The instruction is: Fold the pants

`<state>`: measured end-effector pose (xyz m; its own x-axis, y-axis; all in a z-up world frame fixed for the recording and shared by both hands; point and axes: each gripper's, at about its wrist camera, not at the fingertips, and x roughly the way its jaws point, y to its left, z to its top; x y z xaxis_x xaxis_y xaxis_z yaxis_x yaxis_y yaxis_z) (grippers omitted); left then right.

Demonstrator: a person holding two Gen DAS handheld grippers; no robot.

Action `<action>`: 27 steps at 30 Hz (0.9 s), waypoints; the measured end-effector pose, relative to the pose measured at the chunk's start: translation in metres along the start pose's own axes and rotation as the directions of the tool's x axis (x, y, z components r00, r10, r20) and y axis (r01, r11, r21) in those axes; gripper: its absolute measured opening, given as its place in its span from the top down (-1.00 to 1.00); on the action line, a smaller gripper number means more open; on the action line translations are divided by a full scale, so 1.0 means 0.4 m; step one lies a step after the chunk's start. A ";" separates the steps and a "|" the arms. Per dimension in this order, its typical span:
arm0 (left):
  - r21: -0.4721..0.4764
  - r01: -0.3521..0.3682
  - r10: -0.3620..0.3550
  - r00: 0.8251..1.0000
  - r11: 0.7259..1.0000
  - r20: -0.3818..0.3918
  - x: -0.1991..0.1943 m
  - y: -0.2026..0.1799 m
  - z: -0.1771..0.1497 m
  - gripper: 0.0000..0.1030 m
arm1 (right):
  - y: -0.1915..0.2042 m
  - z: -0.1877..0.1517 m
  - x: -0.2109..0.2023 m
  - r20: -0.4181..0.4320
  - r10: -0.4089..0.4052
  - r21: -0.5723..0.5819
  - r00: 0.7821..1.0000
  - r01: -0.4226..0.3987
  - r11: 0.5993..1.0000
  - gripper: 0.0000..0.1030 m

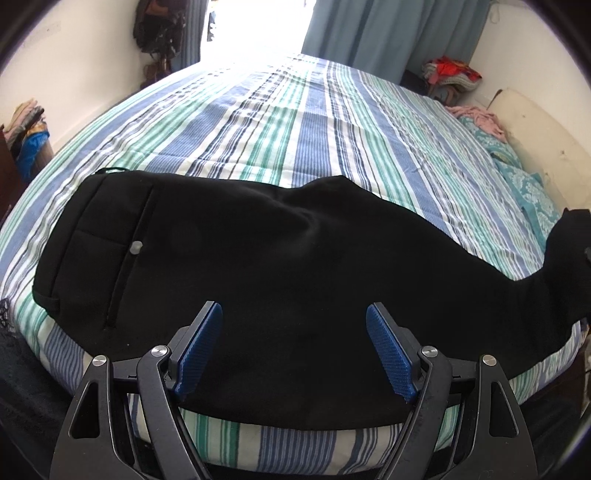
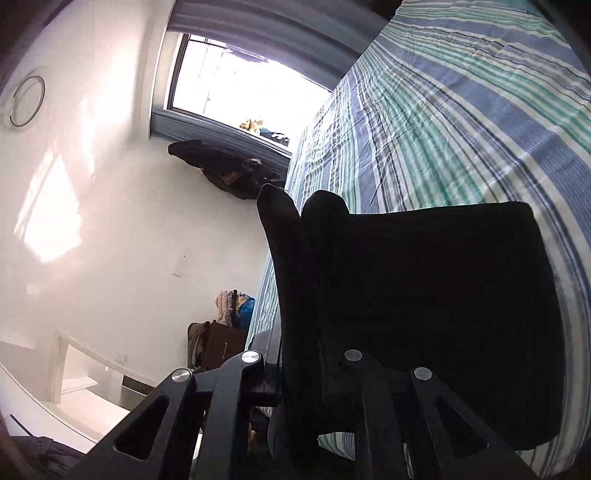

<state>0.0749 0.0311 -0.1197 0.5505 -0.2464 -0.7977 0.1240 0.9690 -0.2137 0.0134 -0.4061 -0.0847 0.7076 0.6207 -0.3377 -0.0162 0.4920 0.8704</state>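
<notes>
Black pants (image 1: 280, 258) lie across the near edge of a striped bed (image 1: 295, 122), waistband and back pocket with a button at the left, legs running right. My left gripper (image 1: 294, 321) is open and empty, its blue pads (image 1: 201, 347) just above the pants' near edge. At the far right the leg end lifts off the bed. In the right wrist view my right gripper (image 2: 306, 332) is shut on the pants' leg end (image 2: 424, 295), with black cloth bunched over its fingers and hiding them.
Pillows (image 1: 524, 184) lie at the bed's right side by a white wall. Blue curtains (image 1: 369, 29) and a bright window stand beyond the bed. Piles of clothes (image 1: 26, 133) sit at the left. A dark bag (image 2: 221, 170) hangs on the wall.
</notes>
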 end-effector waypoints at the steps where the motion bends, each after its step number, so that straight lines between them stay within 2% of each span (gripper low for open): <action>1: -0.013 0.006 -0.006 1.000 1.000 0.004 -0.005 0.011 -0.001 -0.60 | 0.015 -0.018 0.051 -0.013 -0.002 -0.002 1.000 0.002 1.000 0.73; 4: -0.030 0.017 -0.016 1.000 0.999 0.011 -0.012 0.029 -0.004 -0.60 | 0.062 -0.080 0.201 -0.068 -0.081 -0.065 0.994 0.076 0.995 0.73; 8: -0.030 0.026 -0.026 1.000 0.999 0.008 -0.011 0.032 -0.006 -0.60 | 0.101 -0.180 0.352 -0.132 -0.259 -0.249 0.957 0.221 0.943 0.70; 10: -0.028 0.032 -0.032 0.999 0.999 0.001 -0.010 0.029 -0.008 -0.60 | 0.111 -0.226 0.408 -0.132 -0.330 -0.316 0.935 0.276 0.908 0.45; 11: -0.027 0.037 -0.037 0.999 0.999 -0.001 -0.011 0.029 -0.008 -0.60 | 0.106 -0.242 0.421 -0.144 -0.345 -0.333 0.927 0.283 0.900 0.03; 12: -0.025 0.044 -0.044 0.999 0.999 -0.002 -0.013 0.026 -0.009 -0.60 | 0.108 -0.256 0.435 -0.165 -0.336 -0.338 0.927 0.267 0.903 -0.18; 13: -0.022 0.050 -0.050 0.999 0.998 -0.002 -0.016 0.022 -0.010 -0.60 | 0.110 -0.266 0.425 -0.169 -0.319 -0.344 0.933 0.247 0.906 -0.32; 15: -0.014 0.065 -0.065 0.998 0.998 -0.001 -0.023 0.008 -0.010 -0.60 | 0.130 -0.282 0.385 -0.133 -0.307 -0.375 0.942 0.239 0.896 -0.33; 18: 0.004 0.135 -0.135 0.991 0.991 -0.013 -0.037 -0.039 -0.006 -0.60 | 0.141 -0.293 0.275 -0.029 -0.335 -0.421 0.942 0.293 0.859 -0.48; 19: 0.028 0.169 -0.168 0.986 0.985 -0.017 -0.043 -0.068 -0.007 -0.60 | 0.143 -0.291 0.247 0.017 -0.362 -0.434 0.932 0.333 0.837 -0.56; 22: 0.148 0.219 -0.214 0.975 0.964 -0.052 -0.040 -0.177 -0.011 -0.59 | 0.116 -0.299 0.135 0.146 -0.449 -0.440 0.881 0.465 0.768 -0.58; 25: 0.253 0.184 -0.168 0.982 0.950 -0.086 -0.015 -0.274 -0.019 -0.57 | 0.073 -0.308 0.047 0.221 -0.501 -0.388 0.837 0.547 0.742 -0.58; 27: 0.297 0.154 -0.128 0.986 0.942 -0.105 0.007 -0.320 -0.021 -0.51 | 0.049 -0.310 0.009 0.234 -0.517 -0.342 0.824 0.567 0.749 -0.58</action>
<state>0.0536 -0.0939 -0.0992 0.4401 -0.3692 -0.8186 0.4468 0.8807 -0.1570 -0.0719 -0.3186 -0.1133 0.7567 0.1139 -0.6438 0.1474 0.9297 0.3376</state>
